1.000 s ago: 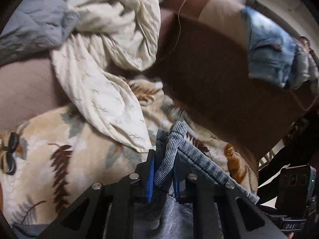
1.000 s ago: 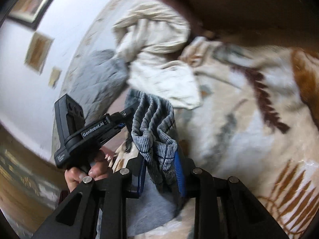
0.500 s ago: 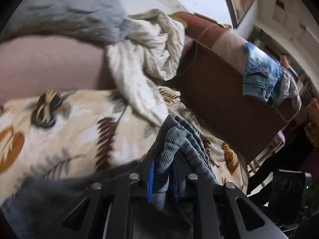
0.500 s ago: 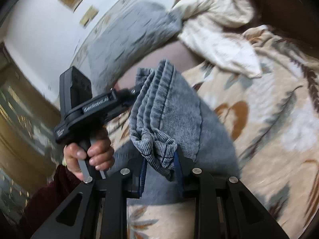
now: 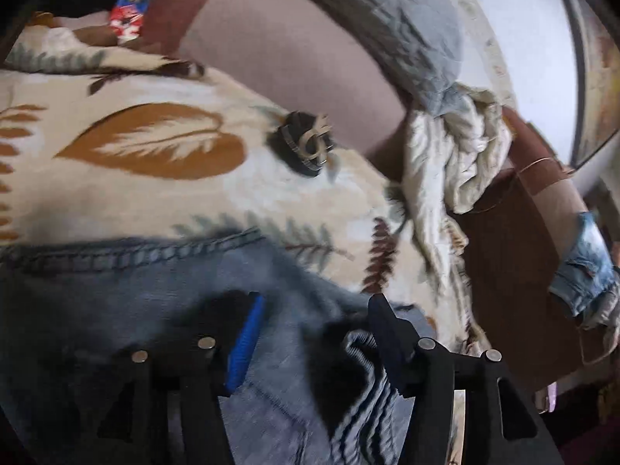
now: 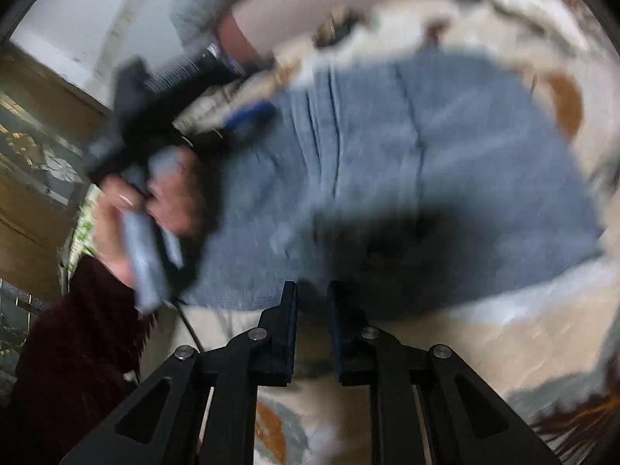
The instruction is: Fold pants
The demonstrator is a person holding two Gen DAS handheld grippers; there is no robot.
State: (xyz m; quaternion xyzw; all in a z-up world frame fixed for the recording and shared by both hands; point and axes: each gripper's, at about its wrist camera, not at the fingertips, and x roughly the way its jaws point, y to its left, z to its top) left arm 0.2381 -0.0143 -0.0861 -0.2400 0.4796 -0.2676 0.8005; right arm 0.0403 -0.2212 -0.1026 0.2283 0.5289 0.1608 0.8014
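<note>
While left tool [image 5: 316,323] opens, pants [image 5: 128,302] lie under it.

pants [image 5: 116,294]: 1 | grippers: 2 (left [image 5: 314,321], right [image 6: 312,302]) | blanket [image 5: 116,193]: 1

The left gripper [image 5: 314,310] angles downward, its jaws opening wide. The right gripper [image 6: 312,290] also tilts down, jaws closing with nothing between them. The left hand [image 6: 155,201] sits at nine o'clock in the right wrist view.

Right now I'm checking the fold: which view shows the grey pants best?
The right wrist view: the grey pants lie spread on the leaf-print blanket, nearly their whole outline visible, though blurred. The left wrist view shows only a close part, a stitched hem and ribbed waistband between the opening left claw.
</note>
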